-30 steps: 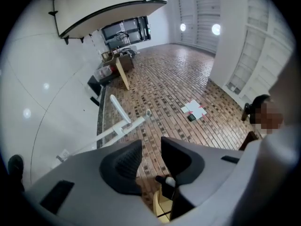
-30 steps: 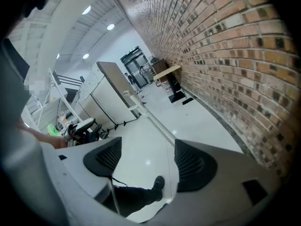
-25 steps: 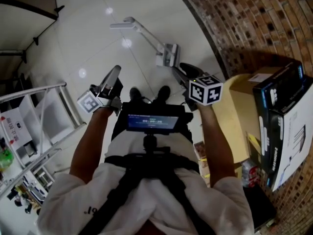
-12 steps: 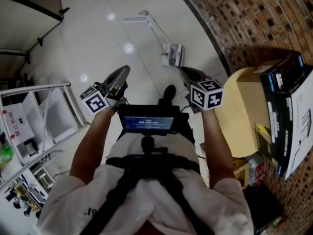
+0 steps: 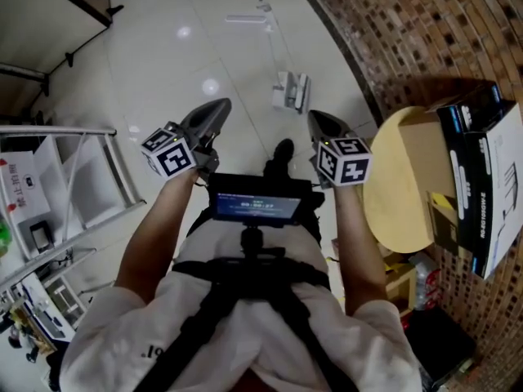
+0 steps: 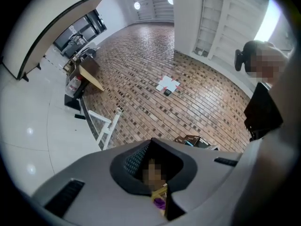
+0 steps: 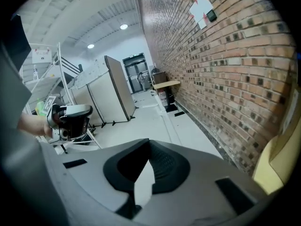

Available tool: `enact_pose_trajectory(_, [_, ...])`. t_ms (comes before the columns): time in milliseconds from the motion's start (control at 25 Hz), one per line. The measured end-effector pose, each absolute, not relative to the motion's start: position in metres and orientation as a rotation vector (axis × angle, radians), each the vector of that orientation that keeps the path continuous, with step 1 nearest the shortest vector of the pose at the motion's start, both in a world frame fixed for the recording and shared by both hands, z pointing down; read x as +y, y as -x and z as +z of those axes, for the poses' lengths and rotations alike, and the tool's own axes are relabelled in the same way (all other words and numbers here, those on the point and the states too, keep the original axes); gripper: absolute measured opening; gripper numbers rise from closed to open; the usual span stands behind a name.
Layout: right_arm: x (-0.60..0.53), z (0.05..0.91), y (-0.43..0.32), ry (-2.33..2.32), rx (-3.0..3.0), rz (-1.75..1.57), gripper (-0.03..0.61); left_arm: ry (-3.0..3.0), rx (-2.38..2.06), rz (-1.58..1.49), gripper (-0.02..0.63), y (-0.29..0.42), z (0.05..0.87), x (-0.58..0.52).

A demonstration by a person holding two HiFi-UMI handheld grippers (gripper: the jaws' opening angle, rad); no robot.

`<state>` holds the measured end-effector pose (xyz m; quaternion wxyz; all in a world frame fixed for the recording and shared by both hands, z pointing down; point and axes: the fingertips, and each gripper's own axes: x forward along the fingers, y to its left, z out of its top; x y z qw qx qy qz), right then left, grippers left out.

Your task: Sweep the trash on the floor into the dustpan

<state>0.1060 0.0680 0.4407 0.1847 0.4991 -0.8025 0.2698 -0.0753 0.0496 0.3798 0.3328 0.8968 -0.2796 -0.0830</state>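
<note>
Between either pair of jaws, nothing: left gripper (image 5: 216, 111) and right gripper (image 5: 320, 122) pressed shut, empty. Best to step up to the white dustpan (image 5: 290, 91), stoop, and open wide before reaching. Held at waist height on bent forearms, short of the dustpan, tips toward it. No trash discernible near it

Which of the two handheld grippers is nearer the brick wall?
The right gripper, beside the round yellow table; the left gripper is out over the white tiled floor.
</note>
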Motion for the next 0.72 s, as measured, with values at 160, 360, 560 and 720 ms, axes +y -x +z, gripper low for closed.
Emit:
enact_pose_trajectory(160, [0.072, 0.433, -0.109, -1.47, -2.245, 0.723, 0.0, -2.397, -0.723, -0.162, 0.0, 0.069, 0.377, 0.053])
enact_pose_trajectory(360, [0.072, 0.419, -0.11, -1.54, -2.235, 0.669, 0.0, -2.489, -0.733, -0.052, 0.0, 0.061, 0.369, 0.057])
enact_pose_trajectory(560, [0.084, 0.417, -0.094, -1.519, -2.229, 0.668, 0.0, -2.533, -0.701, -0.03, 0.0, 0.063, 0.36, 0.069])
enact_pose_trajectory(720, [0.095, 0.407, -0.086, -1.559, -2.219, 0.644, 0.0, -2.535, -0.682, -0.011, 0.0, 0.067, 0.36, 0.08])
